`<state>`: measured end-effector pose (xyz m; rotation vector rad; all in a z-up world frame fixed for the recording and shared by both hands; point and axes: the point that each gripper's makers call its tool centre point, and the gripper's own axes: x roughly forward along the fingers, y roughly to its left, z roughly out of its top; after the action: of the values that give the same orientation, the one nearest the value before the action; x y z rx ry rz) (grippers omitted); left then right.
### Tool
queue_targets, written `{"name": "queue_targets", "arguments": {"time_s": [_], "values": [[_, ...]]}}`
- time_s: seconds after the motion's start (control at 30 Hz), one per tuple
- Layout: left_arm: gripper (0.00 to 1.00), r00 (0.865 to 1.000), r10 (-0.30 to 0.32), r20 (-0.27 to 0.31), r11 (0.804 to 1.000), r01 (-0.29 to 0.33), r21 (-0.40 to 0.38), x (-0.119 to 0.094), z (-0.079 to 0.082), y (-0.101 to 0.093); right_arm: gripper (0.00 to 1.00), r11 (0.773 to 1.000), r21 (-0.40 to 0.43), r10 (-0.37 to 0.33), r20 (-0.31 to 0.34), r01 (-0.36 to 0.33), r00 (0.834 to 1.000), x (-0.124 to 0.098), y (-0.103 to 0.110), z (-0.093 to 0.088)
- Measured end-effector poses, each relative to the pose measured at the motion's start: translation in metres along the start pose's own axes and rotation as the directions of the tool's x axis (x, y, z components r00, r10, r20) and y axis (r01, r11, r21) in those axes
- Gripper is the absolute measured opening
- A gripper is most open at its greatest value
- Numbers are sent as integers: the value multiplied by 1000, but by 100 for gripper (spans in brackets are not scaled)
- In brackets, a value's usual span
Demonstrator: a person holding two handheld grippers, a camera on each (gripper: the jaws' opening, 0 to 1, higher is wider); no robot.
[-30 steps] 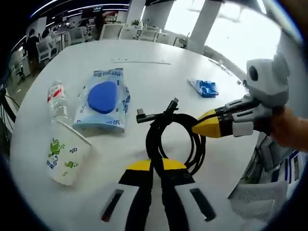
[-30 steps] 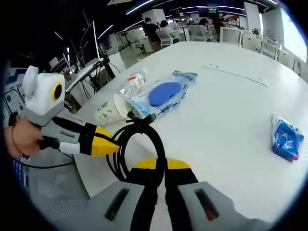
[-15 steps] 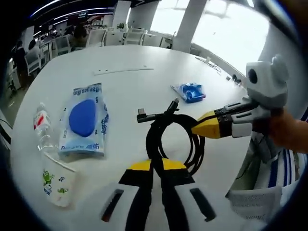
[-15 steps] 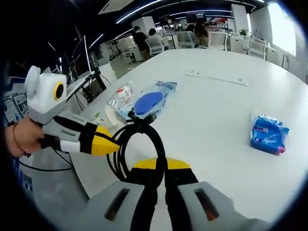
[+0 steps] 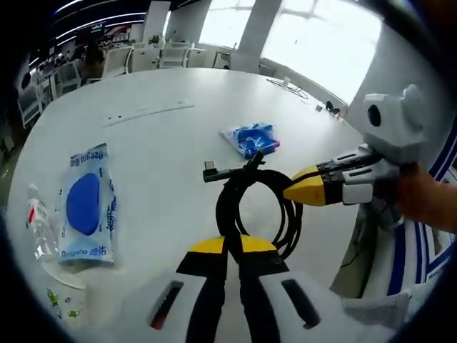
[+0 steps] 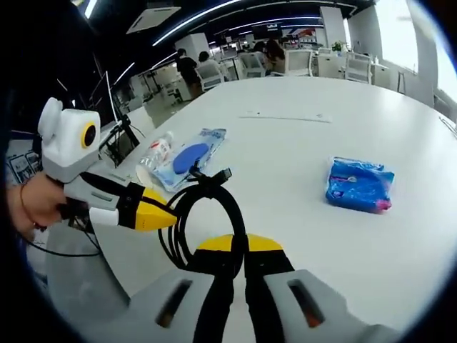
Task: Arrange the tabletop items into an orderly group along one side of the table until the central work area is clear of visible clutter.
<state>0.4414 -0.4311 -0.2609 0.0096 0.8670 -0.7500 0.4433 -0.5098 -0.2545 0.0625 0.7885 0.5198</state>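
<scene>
A coiled black cable (image 5: 226, 207) with plug ends (image 5: 211, 171) hangs above the white table (image 5: 164, 143). My left gripper (image 5: 228, 244) is shut on the coil's near side. My right gripper (image 5: 289, 190) comes in from the right, held by a hand, and is shut on the coil's right side. In the right gripper view the same cable (image 6: 235, 207) sits in my right gripper (image 6: 239, 244), with the left gripper (image 6: 171, 214) clamped on it from the left. A blue packet (image 5: 250, 138) (image 6: 358, 186) lies on the table beyond the cable.
A wipes pack with a blue lid (image 5: 86, 207) (image 6: 187, 157), a clear bottle (image 5: 36, 221) (image 6: 157, 150) and a paper cup (image 5: 61, 300) lie together near one table edge. A thin strip (image 5: 146, 112) lies farther out. Chairs and people are beyond the table.
Both views have swung across the table with the cable. The wipes pack, bottle and cup slid left in view and the blue packet came nearer. Both grips on the cable are unchanged.
</scene>
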Motion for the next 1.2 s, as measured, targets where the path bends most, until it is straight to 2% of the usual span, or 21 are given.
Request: {"name": "queue_targets", "arguments": {"time_s": [0.2,0.57,0.83,1.2], "values": [[2,999,-42,-24,999,43,28,20,10,-19,1,999,26,-36,6,36,999,-12,-24,-5],[2,995,-84,-55,995,87,47,54,23,-40,1,994,64,-88,4,88,996,-22,-64,-11],[2,990,-96,-101,994,101,43,77,23,-48,1,990,91,-106,-21,107,994,-16,-87,-22],[2,982,-98,-161,995,100,10,103,17,-42,1,987,115,-103,-61,110,993,5,-109,-35]]}}
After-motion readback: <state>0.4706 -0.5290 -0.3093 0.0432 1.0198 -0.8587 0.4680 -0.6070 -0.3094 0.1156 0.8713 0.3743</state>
